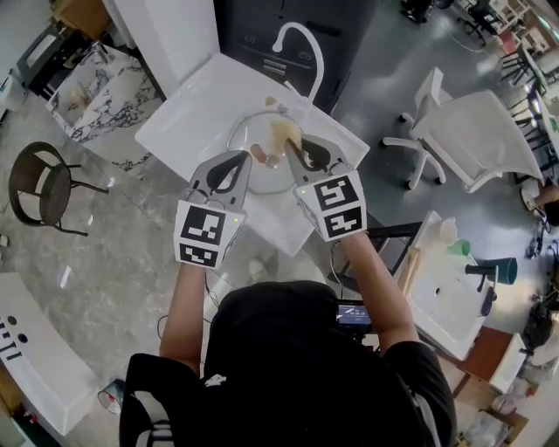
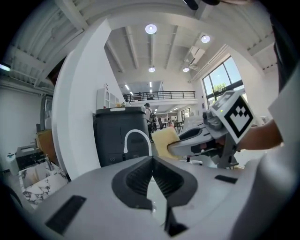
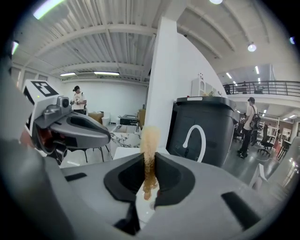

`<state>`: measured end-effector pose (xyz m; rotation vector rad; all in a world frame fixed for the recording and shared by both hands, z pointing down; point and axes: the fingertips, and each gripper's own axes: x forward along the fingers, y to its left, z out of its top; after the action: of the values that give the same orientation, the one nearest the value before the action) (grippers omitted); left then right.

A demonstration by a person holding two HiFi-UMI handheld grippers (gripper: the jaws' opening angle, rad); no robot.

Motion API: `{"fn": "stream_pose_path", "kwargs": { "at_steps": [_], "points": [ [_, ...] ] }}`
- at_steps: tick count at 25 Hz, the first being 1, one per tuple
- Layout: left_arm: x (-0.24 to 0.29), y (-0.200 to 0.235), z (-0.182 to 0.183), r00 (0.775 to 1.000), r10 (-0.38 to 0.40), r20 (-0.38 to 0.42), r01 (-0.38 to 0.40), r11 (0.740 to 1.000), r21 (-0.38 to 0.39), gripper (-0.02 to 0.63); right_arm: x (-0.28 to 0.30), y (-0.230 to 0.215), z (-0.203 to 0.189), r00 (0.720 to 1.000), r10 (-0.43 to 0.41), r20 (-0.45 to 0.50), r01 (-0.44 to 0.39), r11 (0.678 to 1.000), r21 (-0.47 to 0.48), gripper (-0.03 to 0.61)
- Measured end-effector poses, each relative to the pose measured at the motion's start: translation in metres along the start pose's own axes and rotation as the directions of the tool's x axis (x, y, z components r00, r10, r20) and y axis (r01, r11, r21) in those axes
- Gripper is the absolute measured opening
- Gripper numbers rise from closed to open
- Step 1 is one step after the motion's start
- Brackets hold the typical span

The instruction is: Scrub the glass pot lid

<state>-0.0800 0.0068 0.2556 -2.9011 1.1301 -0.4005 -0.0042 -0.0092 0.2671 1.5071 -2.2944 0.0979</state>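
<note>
The glass pot lid [image 1: 266, 177] shows as a clear round disc with a thin rim over the white sink counter [image 1: 188, 113]. Whether it rests there I cannot tell. My right gripper [image 1: 293, 144] hangs above its right half, shut on a yellow-brown sponge [image 3: 149, 138] that sticks out past the pads; the sponge [image 2: 164, 140] also shows in the left gripper view. My left gripper [image 1: 245, 157] is over the lid's left half, its ribbed pads [image 2: 140, 176] pressed together with nothing visible between them. Both grippers point away from me, side by side.
A white curved faucet [image 1: 301, 48] rises at the counter's far edge, in front of a black cabinet [image 1: 293, 22]. A white chair [image 1: 463, 131] stands to the right and a dark stool [image 1: 39, 183] to the left. Another white basin unit [image 1: 445, 292] is at lower right.
</note>
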Motion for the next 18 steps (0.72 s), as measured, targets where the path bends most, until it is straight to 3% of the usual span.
{"fn": "stream_pose_path", "kwargs": {
  "at_steps": [7,10,18],
  "points": [
    [-0.02,-0.004,0.037,0.995,0.029,0.091,-0.029,1.0,-0.006,0.006,-0.028,0.009,0.034,0.996,-0.018,0.087,0.021,0.999,-0.037,0.028],
    [-0.026,-0.002,0.052,0.99,0.069,0.123,-0.074,0.997,0.034,0.006,-0.039,0.003,0.045,0.992,-0.028,0.122,0.033,0.999,-0.037,0.028],
    [-0.04,-0.034,0.094,0.983,0.089,0.158,-0.095,0.995,0.028,0.006,-0.085,-0.009,0.072,0.977,-0.04,0.211,0.048,0.998,-0.036,0.028]
  ]
}}
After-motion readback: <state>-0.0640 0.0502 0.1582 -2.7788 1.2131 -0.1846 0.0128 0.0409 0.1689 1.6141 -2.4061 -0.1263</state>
